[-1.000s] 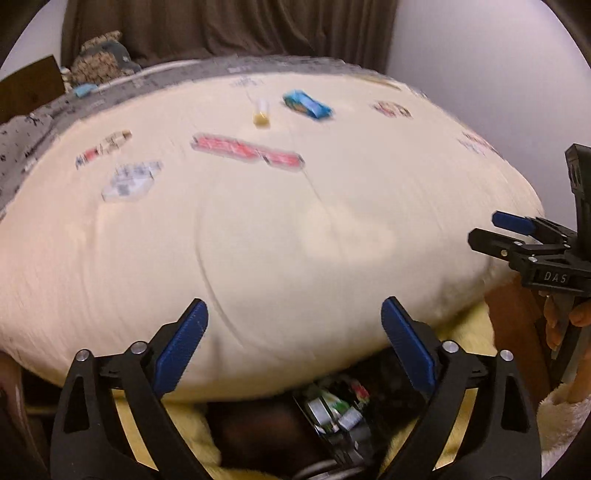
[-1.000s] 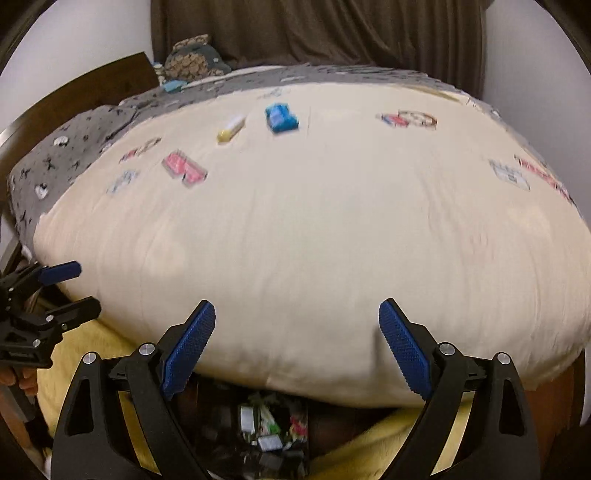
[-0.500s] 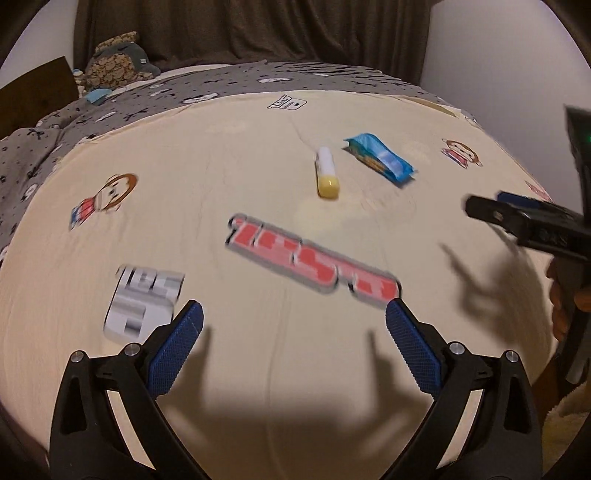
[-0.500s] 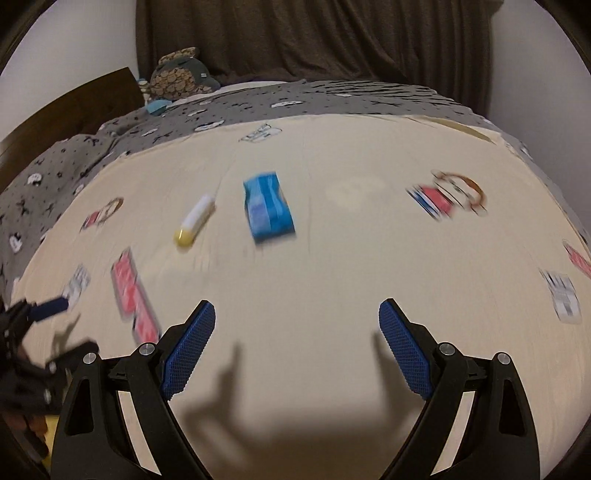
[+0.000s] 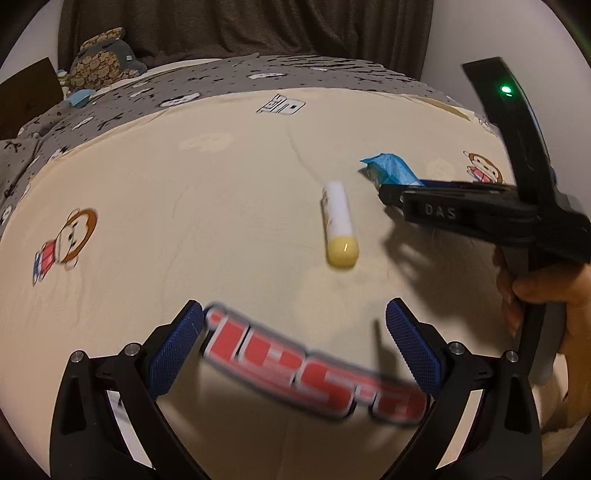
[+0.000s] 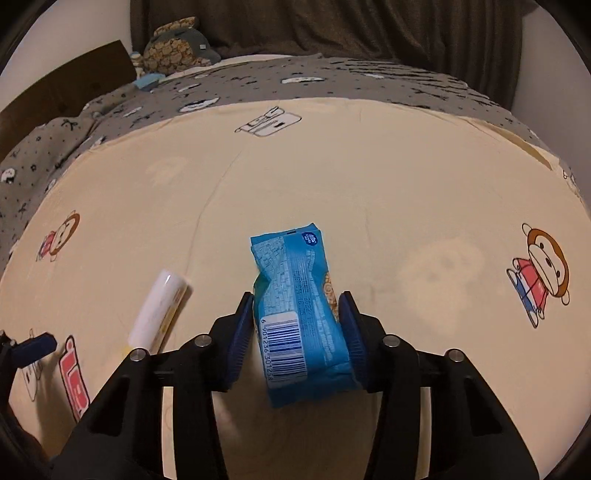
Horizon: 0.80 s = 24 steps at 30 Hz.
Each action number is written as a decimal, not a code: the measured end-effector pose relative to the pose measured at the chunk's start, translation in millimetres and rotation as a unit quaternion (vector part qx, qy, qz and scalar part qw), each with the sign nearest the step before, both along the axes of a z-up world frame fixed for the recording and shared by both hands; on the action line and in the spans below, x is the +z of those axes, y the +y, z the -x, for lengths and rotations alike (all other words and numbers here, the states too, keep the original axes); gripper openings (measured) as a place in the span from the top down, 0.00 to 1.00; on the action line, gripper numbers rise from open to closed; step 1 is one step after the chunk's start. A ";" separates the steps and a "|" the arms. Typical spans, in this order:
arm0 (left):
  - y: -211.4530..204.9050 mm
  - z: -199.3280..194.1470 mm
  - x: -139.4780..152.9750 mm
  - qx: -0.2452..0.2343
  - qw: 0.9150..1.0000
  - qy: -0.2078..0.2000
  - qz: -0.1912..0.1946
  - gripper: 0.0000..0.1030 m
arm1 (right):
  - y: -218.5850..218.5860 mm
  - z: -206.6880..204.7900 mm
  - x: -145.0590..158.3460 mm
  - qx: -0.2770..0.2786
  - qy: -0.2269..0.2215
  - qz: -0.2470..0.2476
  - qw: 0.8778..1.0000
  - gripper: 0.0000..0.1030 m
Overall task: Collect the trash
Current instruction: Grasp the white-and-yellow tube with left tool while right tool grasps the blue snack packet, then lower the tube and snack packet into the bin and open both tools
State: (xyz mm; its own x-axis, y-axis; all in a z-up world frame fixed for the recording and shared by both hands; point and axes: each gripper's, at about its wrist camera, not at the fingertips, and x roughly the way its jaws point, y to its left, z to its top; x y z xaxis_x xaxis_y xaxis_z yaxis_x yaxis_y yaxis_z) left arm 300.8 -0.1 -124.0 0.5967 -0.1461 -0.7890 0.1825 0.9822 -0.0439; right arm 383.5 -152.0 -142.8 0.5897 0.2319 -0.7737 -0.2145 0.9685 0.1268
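A blue snack wrapper (image 6: 295,314) lies on the cream blanket (image 6: 369,206). My right gripper (image 6: 297,332) has closed its blue pads on the wrapper's two sides; it also shows in the left wrist view (image 5: 391,194), with the wrapper (image 5: 391,171) poking out past it. A white tube with a yellow cap (image 5: 339,229) lies left of the wrapper; the right wrist view shows the tube (image 6: 159,308) too. My left gripper (image 5: 295,354) is open and empty, hovering over the blanket short of the tube.
The blanket carries printed monkey figures (image 6: 541,277) and a red printed patch (image 5: 317,373). A grey patterned sheet (image 6: 258,79) and a stuffed toy (image 6: 177,44) lie at the far end. A dark curtain (image 5: 258,26) hangs behind.
Both grippers moved forward over the blanket from the bed's edge. My right gripper reached the blue wrapper and closed on it. My left gripper stayed open.
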 end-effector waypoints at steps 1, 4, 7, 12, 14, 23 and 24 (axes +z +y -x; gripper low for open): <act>-3.4 -7.0 1.0 0.000 1.000 -0.003 0.002 0.09 | -1.9 -1.3 0.5 -0.001 -0.002 -0.001 1.000 0.63; -9.5 -23.7 3.8 0.005 1.000 -0.009 0.005 0.09 | -17.6 0.4 7.0 -0.012 -0.012 0.007 1.000 0.65; -16.1 -40.1 5.0 0.005 1.000 -0.009 0.011 0.10 | -35.4 4.9 13.9 -0.017 -0.014 0.006 1.000 0.67; -28.5 -70.9 -6.9 0.010 0.999 0.025 0.024 0.47 | -56.9 20.5 25.2 -0.023 -0.023 -0.003 0.999 0.67; -31.6 -74.1 -10.8 0.013 0.999 0.028 0.018 0.54 | -61.3 25.9 27.8 -0.022 -0.026 -0.004 0.999 0.67; -32.6 -23.0 6.4 -0.008 1.000 0.012 0.005 0.82 | -68.9 76.4 39.4 -0.004 -0.040 -0.006 0.999 0.67; -31.8 -9.1 11.8 -0.012 1.000 0.006 0.007 0.82 | -68.8 83.3 40.5 -0.001 -0.041 -0.006 0.999 0.67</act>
State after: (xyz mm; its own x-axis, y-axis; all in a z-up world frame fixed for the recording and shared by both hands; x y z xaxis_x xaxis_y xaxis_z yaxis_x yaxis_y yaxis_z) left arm 309.9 -31.9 -112.2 0.5826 -0.1709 -0.7946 0.2053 0.9769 -0.0595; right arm 300.2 -220.9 -102.3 0.6521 0.2392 -0.7194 -0.2226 0.9675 0.1199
